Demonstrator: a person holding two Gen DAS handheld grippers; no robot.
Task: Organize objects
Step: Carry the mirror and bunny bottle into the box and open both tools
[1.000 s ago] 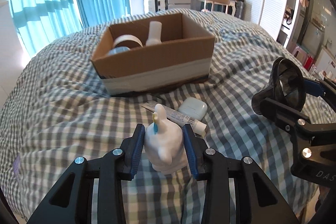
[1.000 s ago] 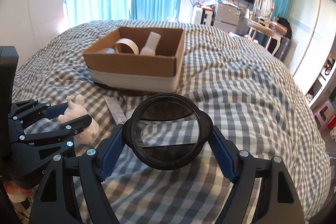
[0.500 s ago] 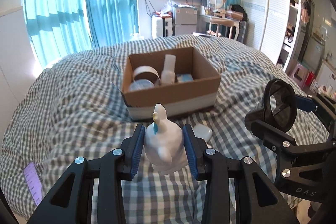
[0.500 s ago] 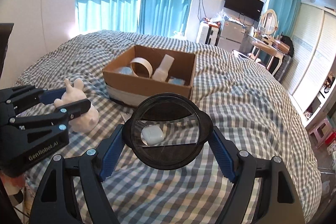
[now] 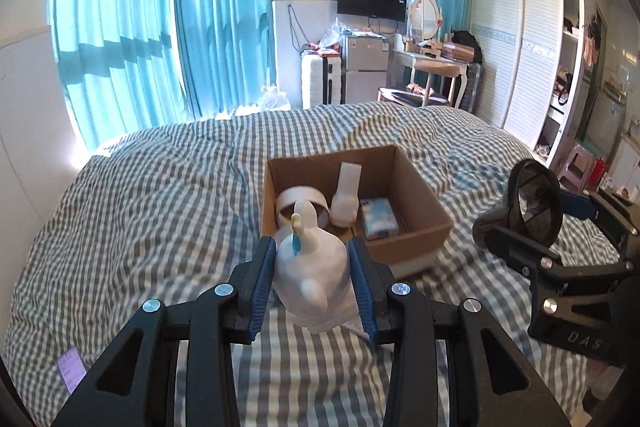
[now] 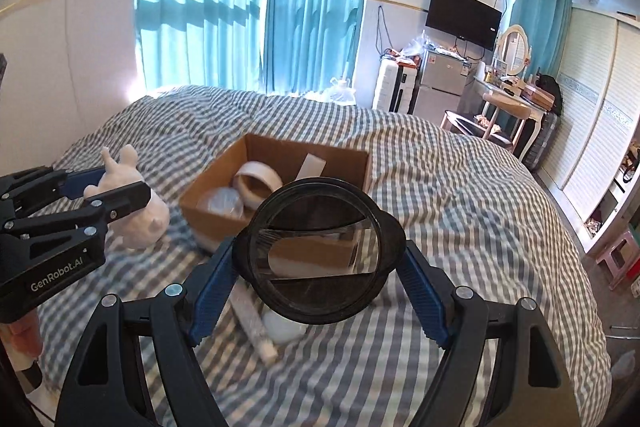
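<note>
Left wrist view showed a white animal figurine (image 5: 312, 275) clamped between the blue pads of the left gripper (image 5: 313, 277), held up in the air over the checked bedspread (image 5: 160, 211), just in front of an open cardboard box (image 5: 420, 195). The right wrist view showed the right gripper (image 6: 320, 255) grasping a round black dish with a clear centre (image 6: 318, 251), its jaws spread wide around the rim, also lifted above the bed and near the box's front wall.

Inside the box lay a roll of tape (image 5: 302, 201), a white bottle (image 5: 347, 193), a small blue packet (image 5: 379, 219) and a clear round lid (image 6: 220, 205). On the bed below the dish rested a tube (image 6: 256, 327) and a small white case (image 6: 284, 327).

Risks, as judged: the figurine was rounded and smooth, gripped only at its sides, so a tilt or jolt could let it slide out and fall short of the box. The dish was pinched at its very edge and might twist or pop free. Both grippers were close together and heading for one small box, so they could knock each other, or a lowered item could topple the bottle.
</note>
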